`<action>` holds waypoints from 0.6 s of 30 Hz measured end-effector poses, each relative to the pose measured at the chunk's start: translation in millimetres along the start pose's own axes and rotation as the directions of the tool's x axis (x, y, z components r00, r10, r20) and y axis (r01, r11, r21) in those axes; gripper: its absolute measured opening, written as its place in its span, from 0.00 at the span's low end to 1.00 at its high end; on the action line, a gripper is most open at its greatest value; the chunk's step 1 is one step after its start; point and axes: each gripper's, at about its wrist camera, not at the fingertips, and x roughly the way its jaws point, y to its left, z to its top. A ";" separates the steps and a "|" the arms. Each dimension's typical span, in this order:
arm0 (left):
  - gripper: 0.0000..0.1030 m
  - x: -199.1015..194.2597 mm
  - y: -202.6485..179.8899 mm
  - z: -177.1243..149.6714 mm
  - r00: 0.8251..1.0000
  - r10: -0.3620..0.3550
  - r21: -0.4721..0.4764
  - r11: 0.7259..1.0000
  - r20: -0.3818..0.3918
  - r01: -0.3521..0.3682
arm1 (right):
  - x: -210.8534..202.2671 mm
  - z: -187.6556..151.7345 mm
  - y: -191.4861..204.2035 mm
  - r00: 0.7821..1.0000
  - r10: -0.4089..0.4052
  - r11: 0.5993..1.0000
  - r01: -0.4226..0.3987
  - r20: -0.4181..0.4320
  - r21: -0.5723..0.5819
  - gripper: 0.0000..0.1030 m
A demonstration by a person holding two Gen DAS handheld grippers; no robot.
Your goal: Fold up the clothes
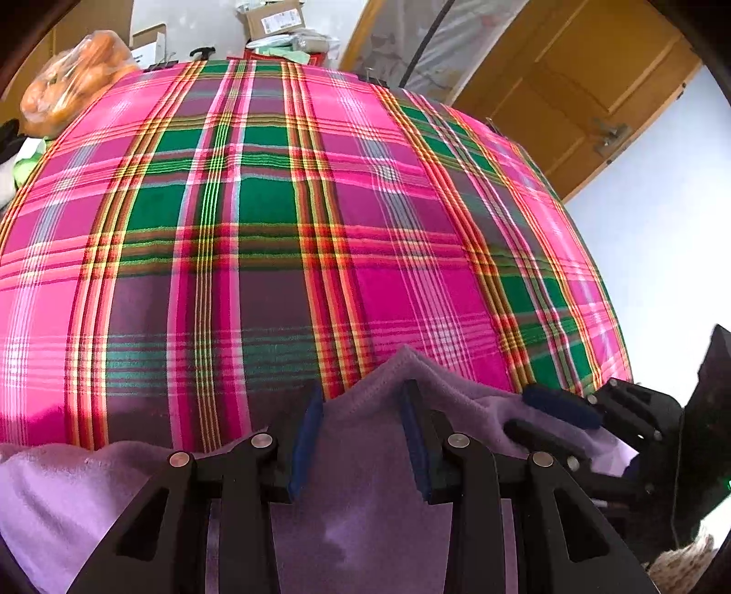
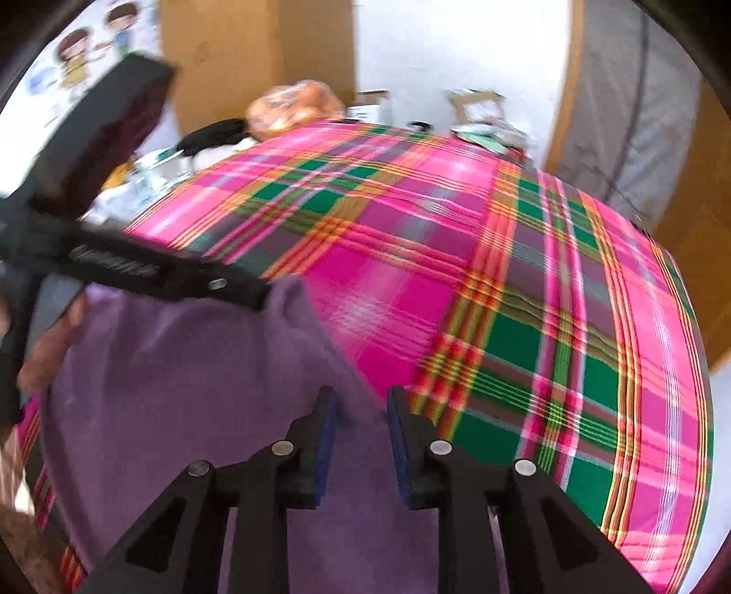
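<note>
A pink-and-green plaid cloth (image 1: 320,219) covers the whole table and takes up most of both views; its far stretch lies flat and bare, with a bag of orange fruit (image 1: 73,82) and cardboard boxes (image 1: 274,18) past the far edge. At the near edge lies the purple garment (image 1: 365,457), a soft fleece-like piece, bunched and rumpled rather than spread. A peak of it rises between the fingers of the left gripper (image 1: 361,438), and in the right wrist view a broad slope of it runs from the near left down under the right gripper (image 2: 361,448).

The left gripper's jaws stand apart with the fabric peak in the gap — the pads do not visibly press it, so I cannot tell whether it has any hold. The right gripper's jaws are likewise parted, with purple cloth lying between and below them; in the left wrist view its fingers seem to straddle a fold of the garment, yet no firm pinch shows.

As for progress, no neat folded stack is visible. The garment sits heaped at the table's near side — a state that would fit a piece just being taken up as well as one mid-fold.
</note>
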 end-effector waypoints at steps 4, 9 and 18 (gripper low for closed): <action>0.35 2.7 -0.2 4.5 1.000 0.001 0.001 1.000 0.013 -0.001 | 4.4 2.4 -13.5 1.000 0.007 0.997 -0.008 0.006 0.079 0.29; 0.35 5.3 -2.5 9.3 1.000 0.007 -0.009 1.000 0.021 -0.007 | 2.9 2.6 -19.1 1.000 -0.015 0.994 0.013 0.015 0.106 0.33; 0.35 -15.3 5.7 -1.7 0.999 0.013 -0.060 0.998 0.041 -0.010 | -66.9 -29.0 -75.9 0.981 -0.160 0.953 0.126 0.106 0.276 0.33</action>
